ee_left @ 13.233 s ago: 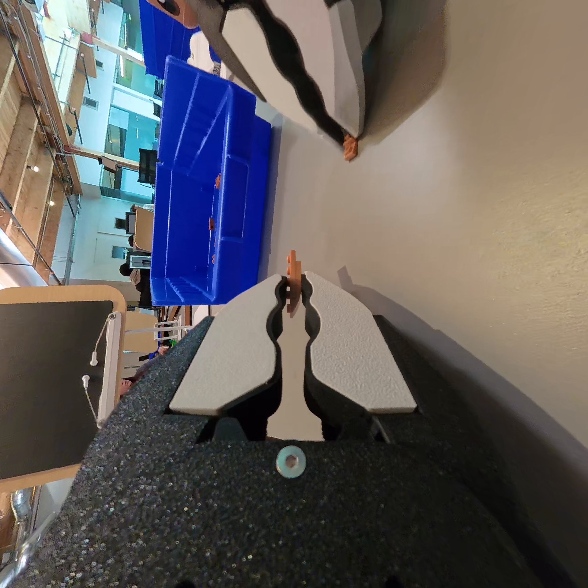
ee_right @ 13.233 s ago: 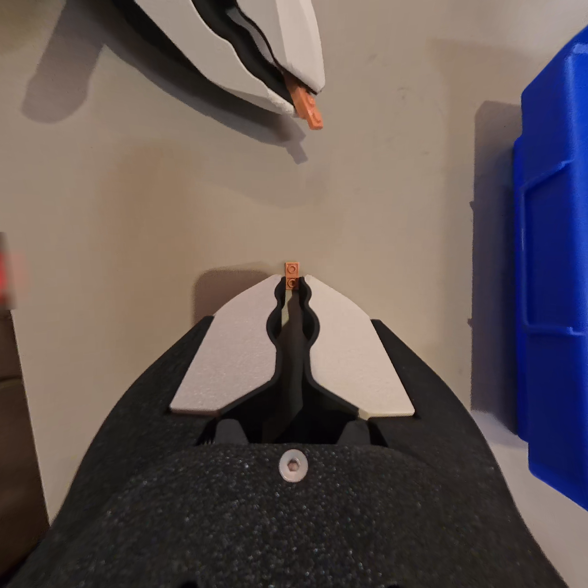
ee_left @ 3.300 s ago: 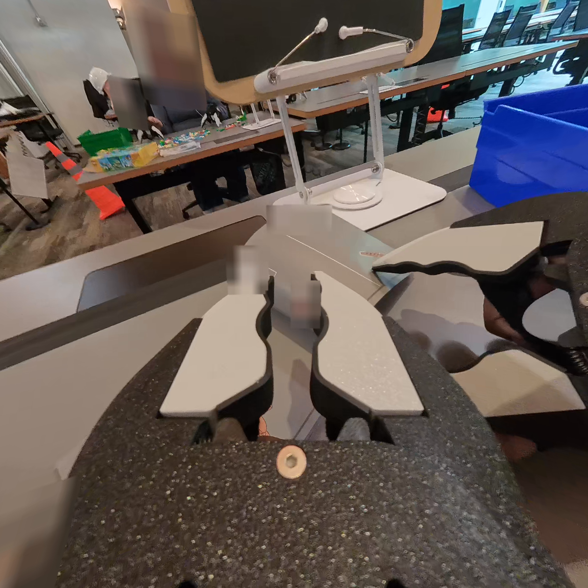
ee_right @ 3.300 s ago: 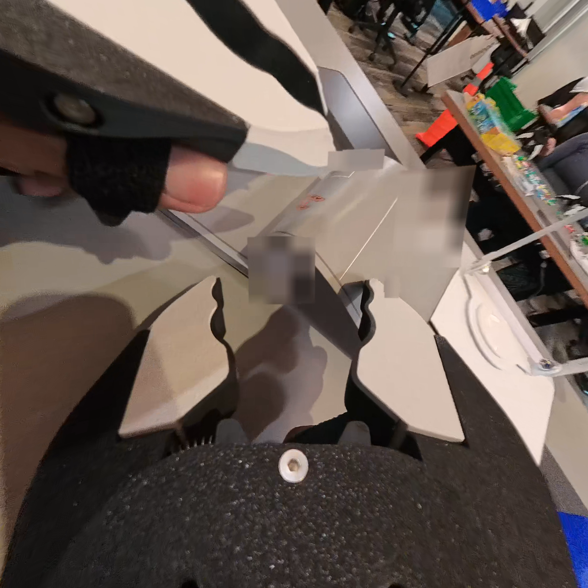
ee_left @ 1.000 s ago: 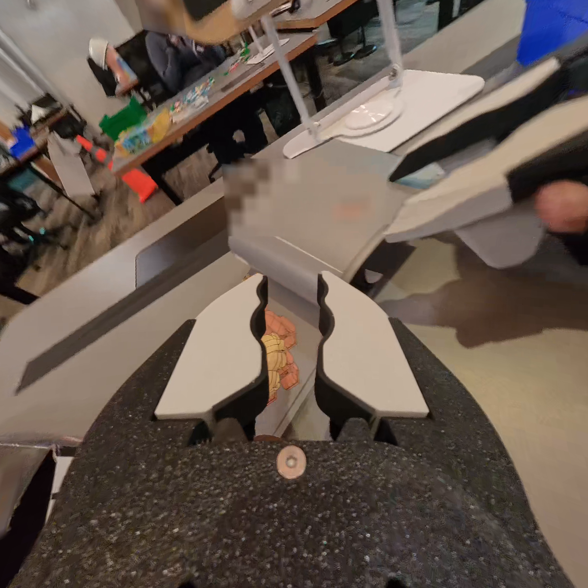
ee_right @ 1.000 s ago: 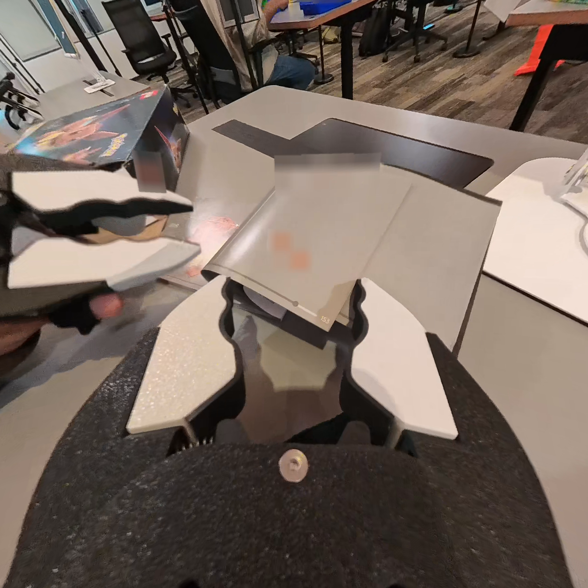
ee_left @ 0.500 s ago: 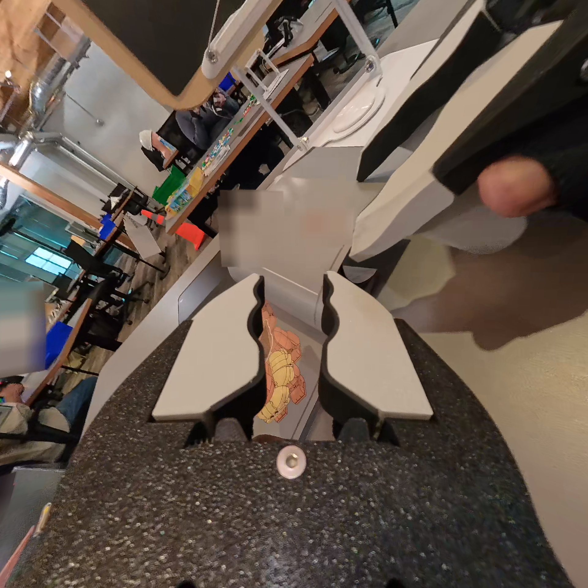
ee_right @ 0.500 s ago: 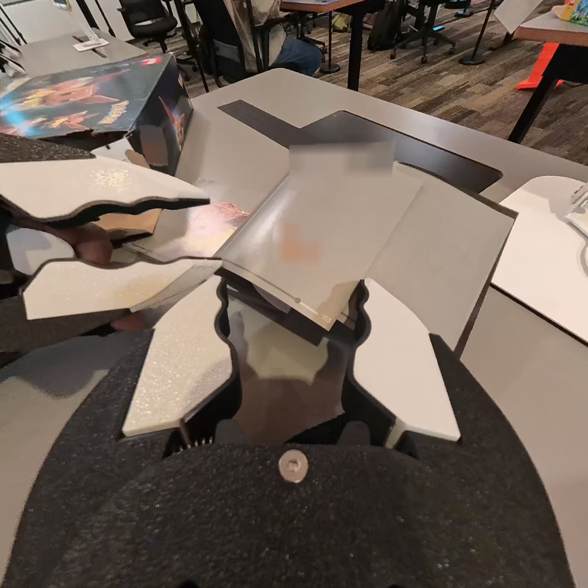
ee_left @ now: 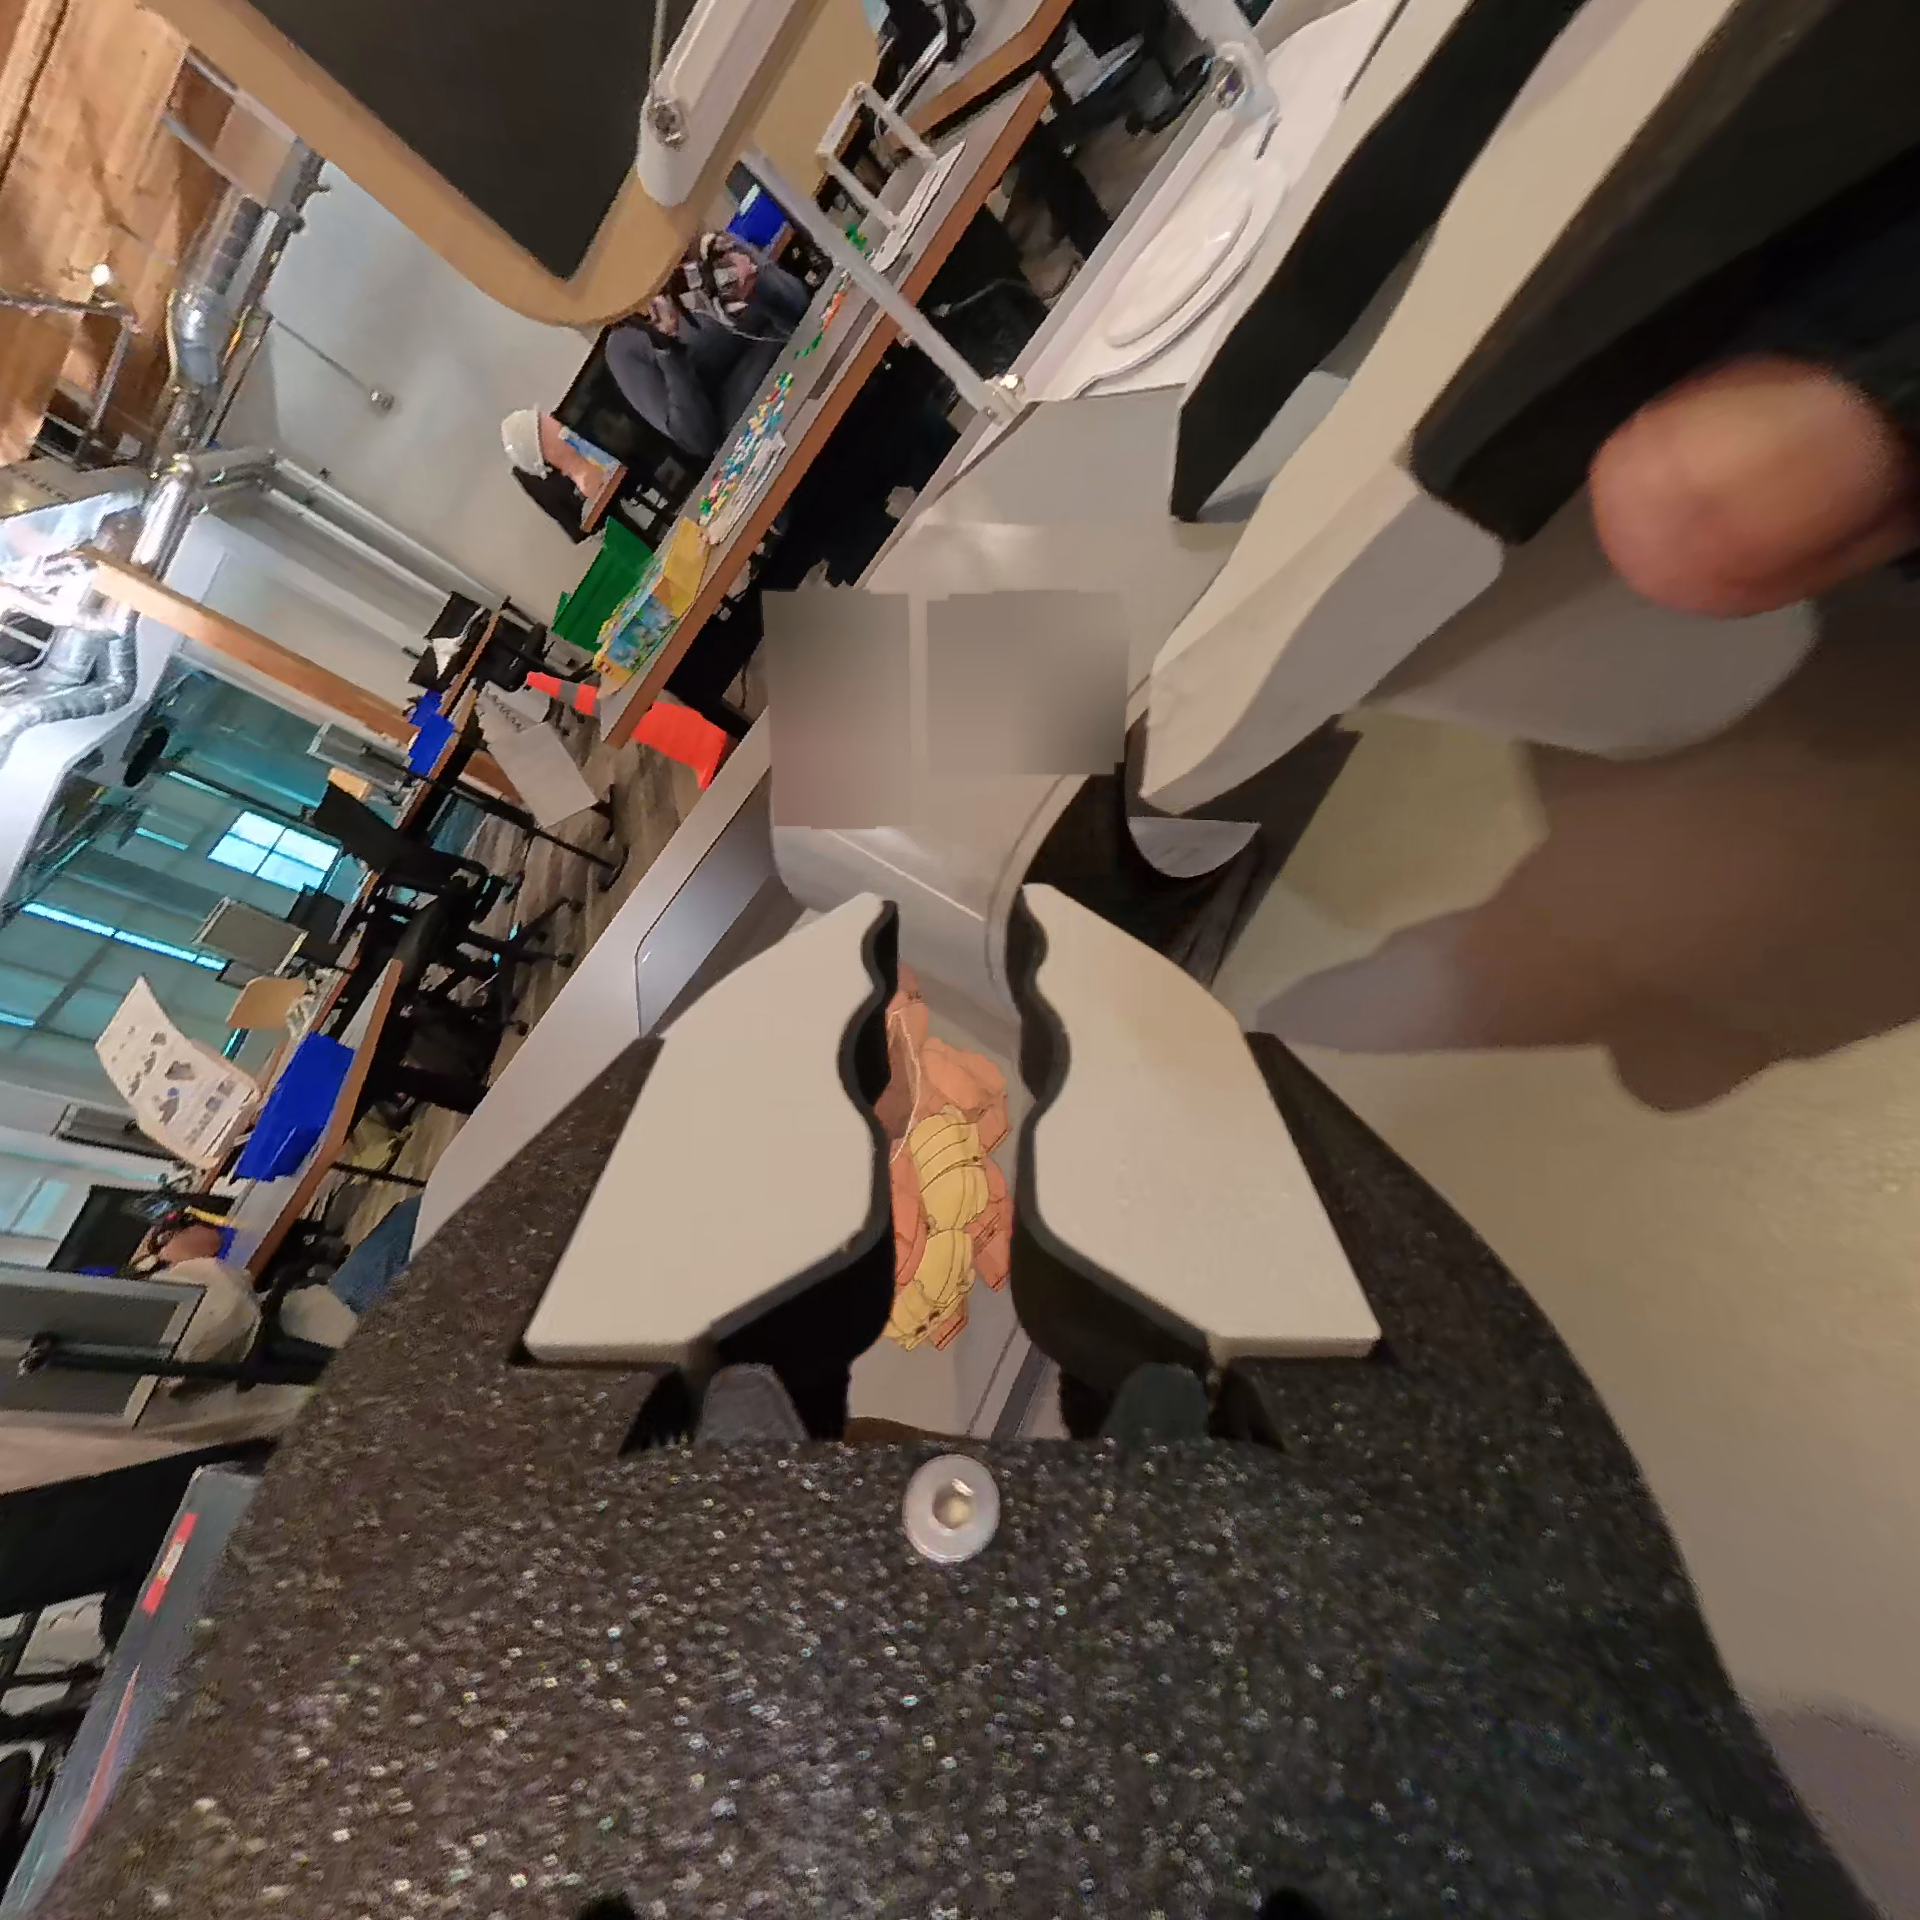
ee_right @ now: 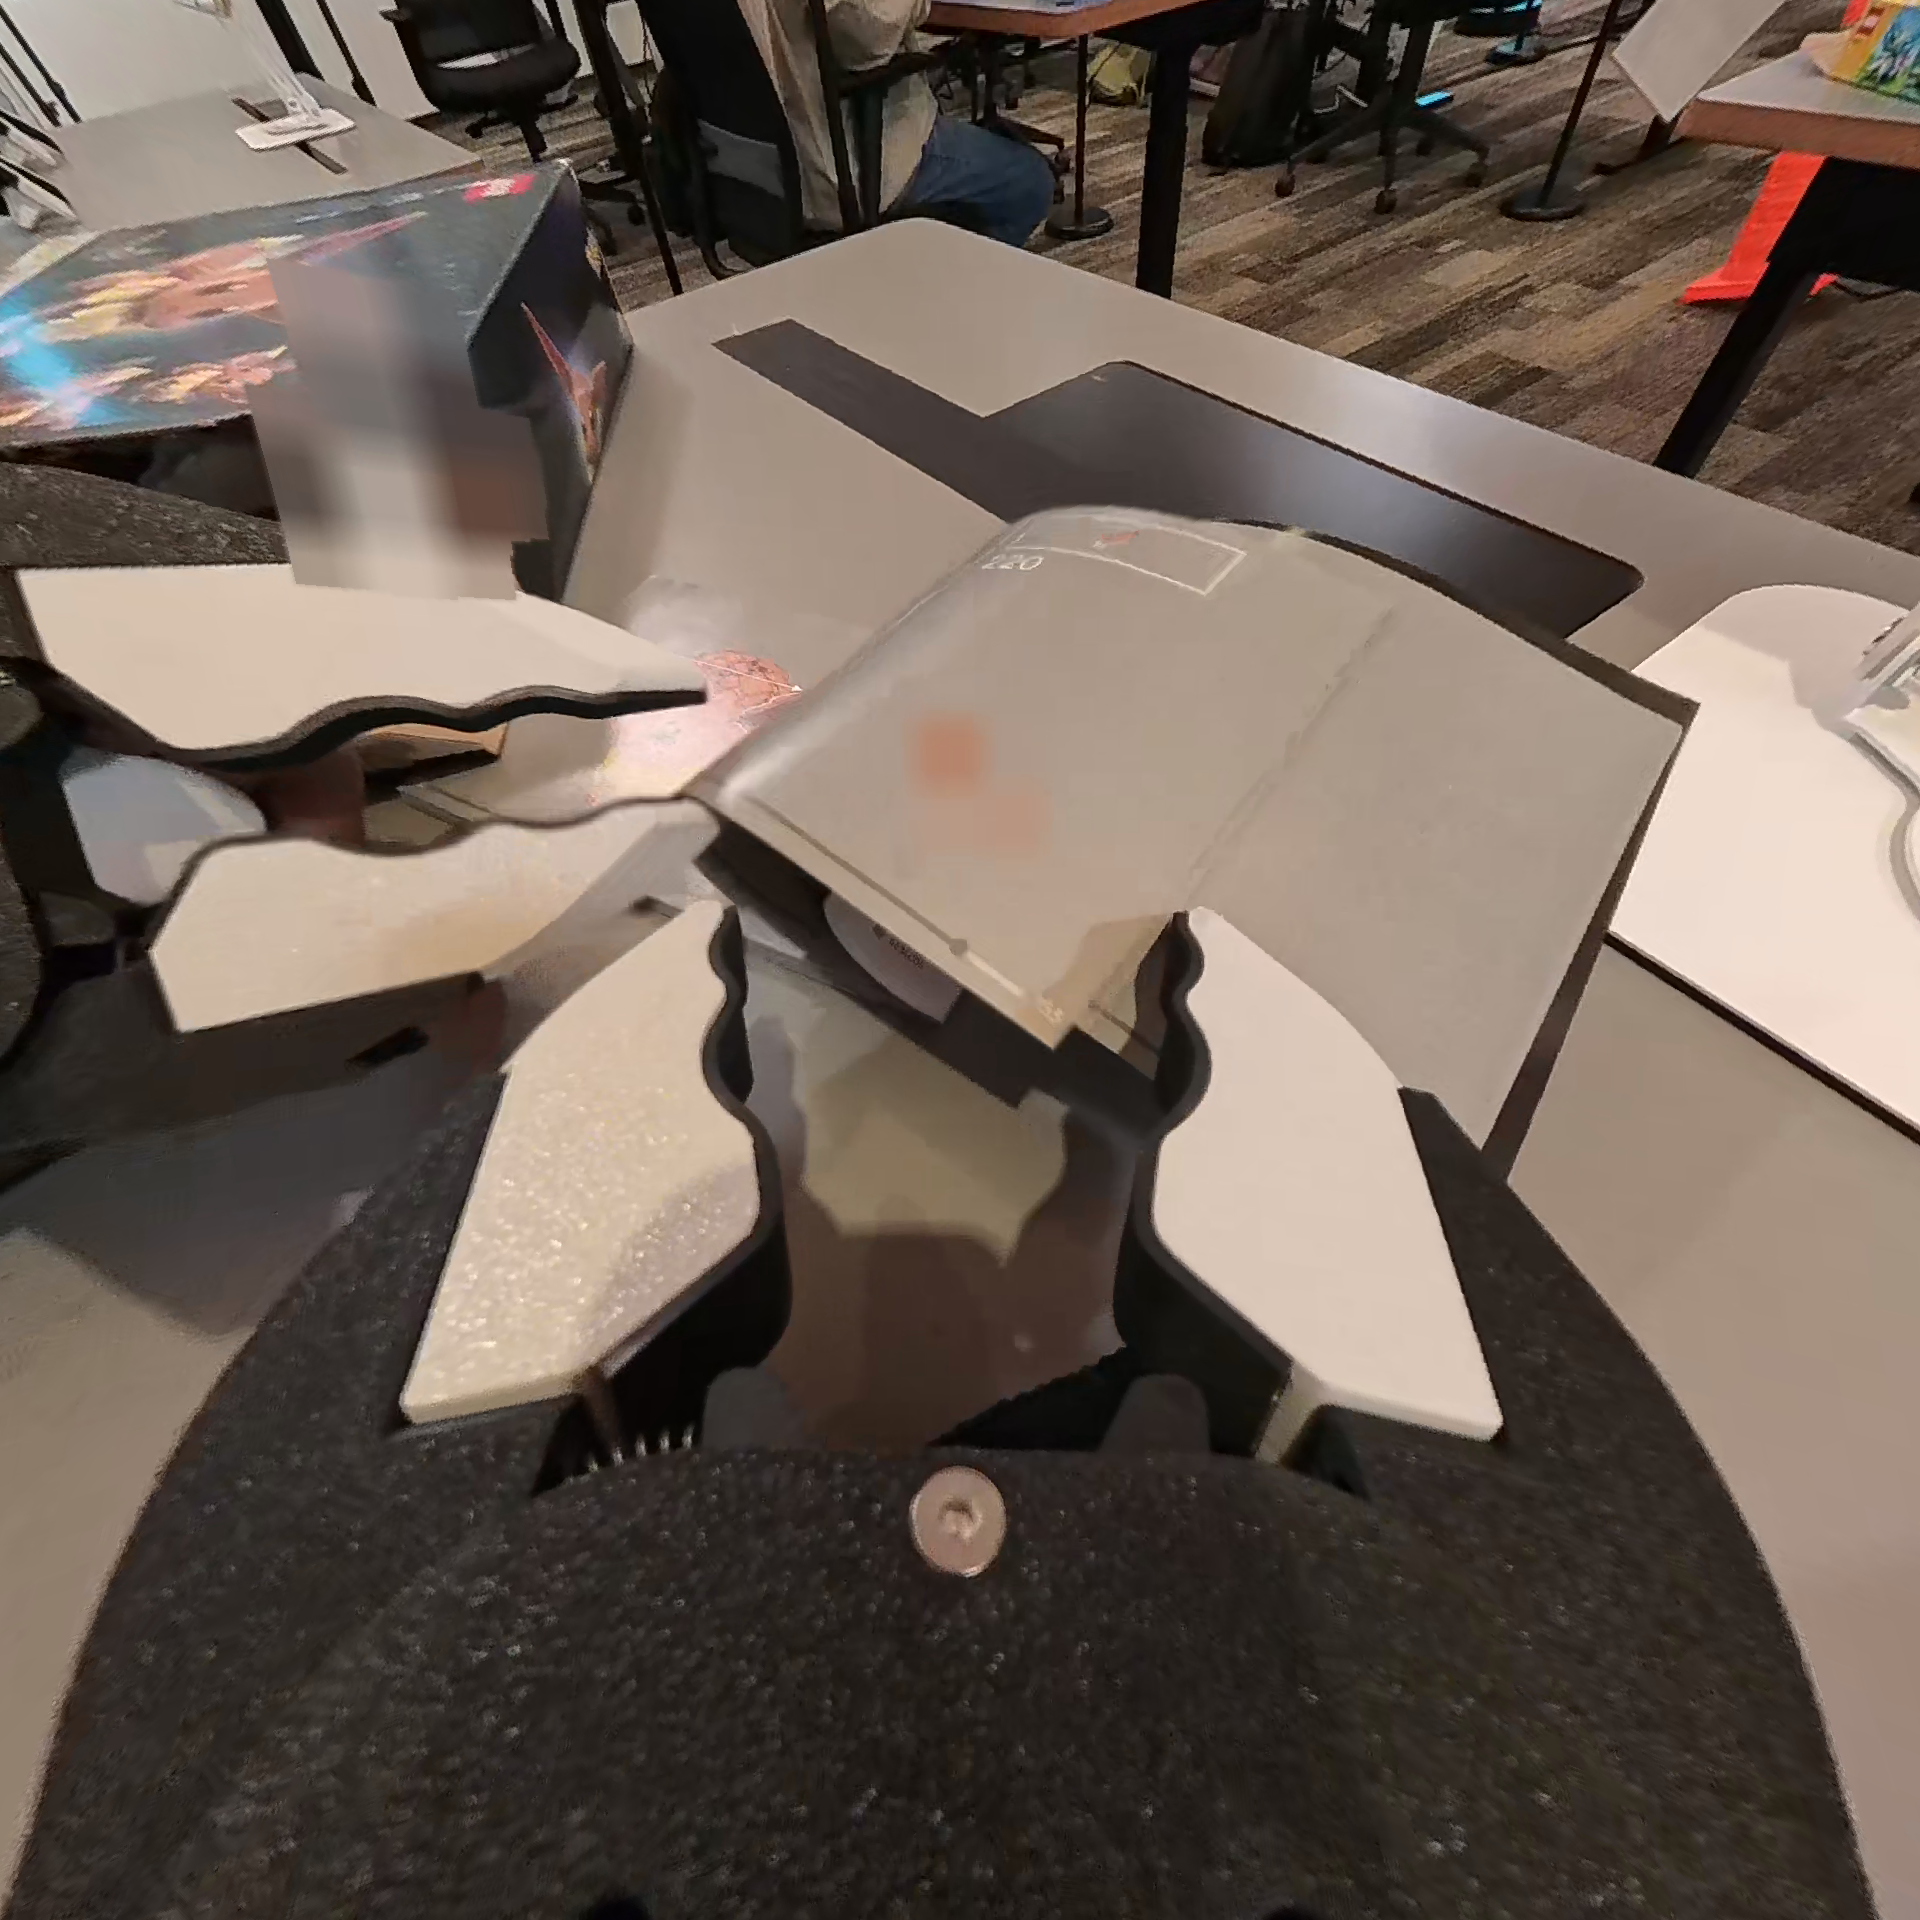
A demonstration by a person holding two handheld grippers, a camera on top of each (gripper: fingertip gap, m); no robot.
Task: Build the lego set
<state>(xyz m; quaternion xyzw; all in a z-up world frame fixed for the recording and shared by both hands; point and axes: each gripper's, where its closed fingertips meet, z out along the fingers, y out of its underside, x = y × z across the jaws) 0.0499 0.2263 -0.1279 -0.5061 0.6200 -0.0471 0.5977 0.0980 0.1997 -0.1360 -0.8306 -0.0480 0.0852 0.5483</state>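
Observation:
An open grey instruction booklet [ee_right: 1455, 790] lies on the grey table. One of its pages [ee_right: 1039, 727] is lifted and curled upward. My left gripper [ee_right: 686, 753] is at the page's left edge. The edge lies on its lower finger [ee_right: 436, 914], and a gap shows under the upper finger. In the left wrist view the curled page [ee_left: 935, 852] runs between my left gripper's fingertips [ee_left: 951, 904]. They stand apart and do not pinch it. An orange and yellow printed picture [ee_left: 945, 1143] shows below. My right gripper [ee_right: 954, 920] is wide open, with the page's near corner above its jaws.
A dark printed cardboard box [ee_right: 208, 301] stands at the back left. A white lamp base [ee_right: 1766, 831] lies to the right of the booklet. A dark inlay [ee_right: 1247, 468] crosses the table behind it. A thumb [ee_left: 1745, 488] rests on the right gripper. People sit at far tables.
The page has been lifted higher and curls more. My left gripper has rolled and its jaws have narrowed around the page edge. My right gripper stays wide open under the page corner.

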